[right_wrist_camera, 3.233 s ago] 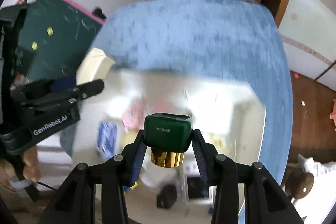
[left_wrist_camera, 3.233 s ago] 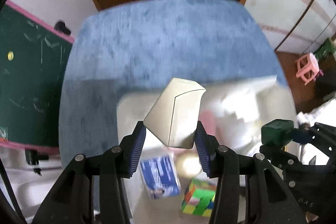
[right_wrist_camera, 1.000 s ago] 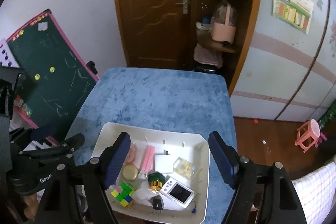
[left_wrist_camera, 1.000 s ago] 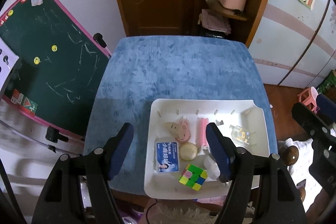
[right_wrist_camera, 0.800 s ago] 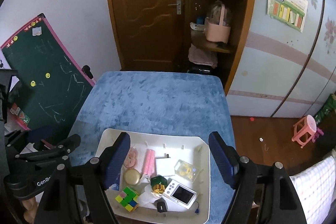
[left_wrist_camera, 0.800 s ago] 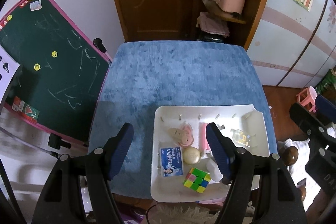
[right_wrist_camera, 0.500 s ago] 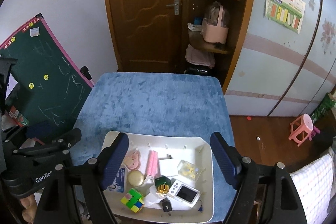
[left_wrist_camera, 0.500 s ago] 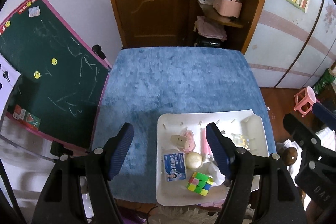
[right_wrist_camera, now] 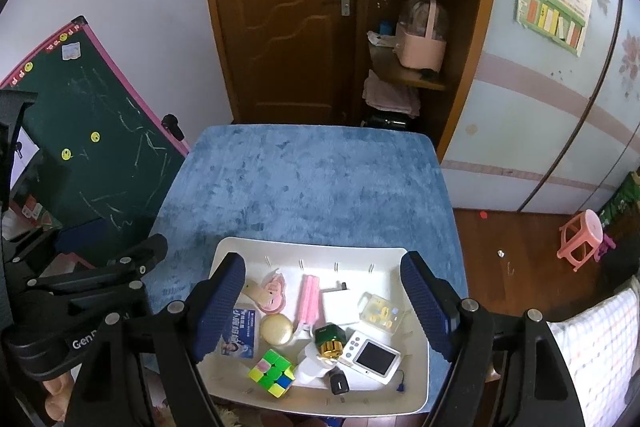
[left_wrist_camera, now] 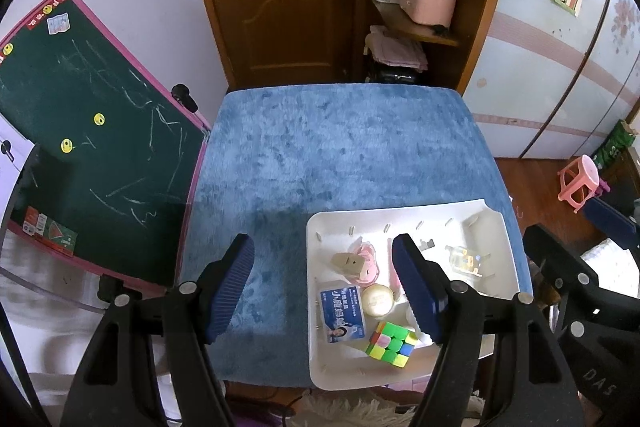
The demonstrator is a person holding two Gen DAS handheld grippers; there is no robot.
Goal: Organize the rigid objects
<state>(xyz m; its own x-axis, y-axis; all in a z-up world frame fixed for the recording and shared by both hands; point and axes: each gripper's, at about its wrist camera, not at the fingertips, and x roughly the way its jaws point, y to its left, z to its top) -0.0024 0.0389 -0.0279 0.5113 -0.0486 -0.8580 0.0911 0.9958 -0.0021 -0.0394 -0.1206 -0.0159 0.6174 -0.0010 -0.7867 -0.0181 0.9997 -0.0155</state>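
Both grippers, left (left_wrist_camera: 322, 291) and right (right_wrist_camera: 320, 307), hold fingers apart and empty above the tray (right_wrist_camera: 224, 255); everything sits in it below the fingertips, desk (right_wrist_camera: 312, 179) bare ahead, so probably just check nothing overhangs.

White tray (right_wrist_camera: 414, 393) on mottled blue plush table cover (right_wrist_camera: 312, 183). Puzzle cube (right_wrist_camera: 272, 372): green, yellow, pink and blue squares. Bottle (right_wrist_camera: 329, 338): dark green cap, gold neck. Round soap (right_wrist_camera: 277, 330): pale yellow. Chalkboard (left_wrist_camera: 80, 131): dark green, pink frame, yellow dot magnets. Stool (right_wrist_camera: 580, 237): pink.
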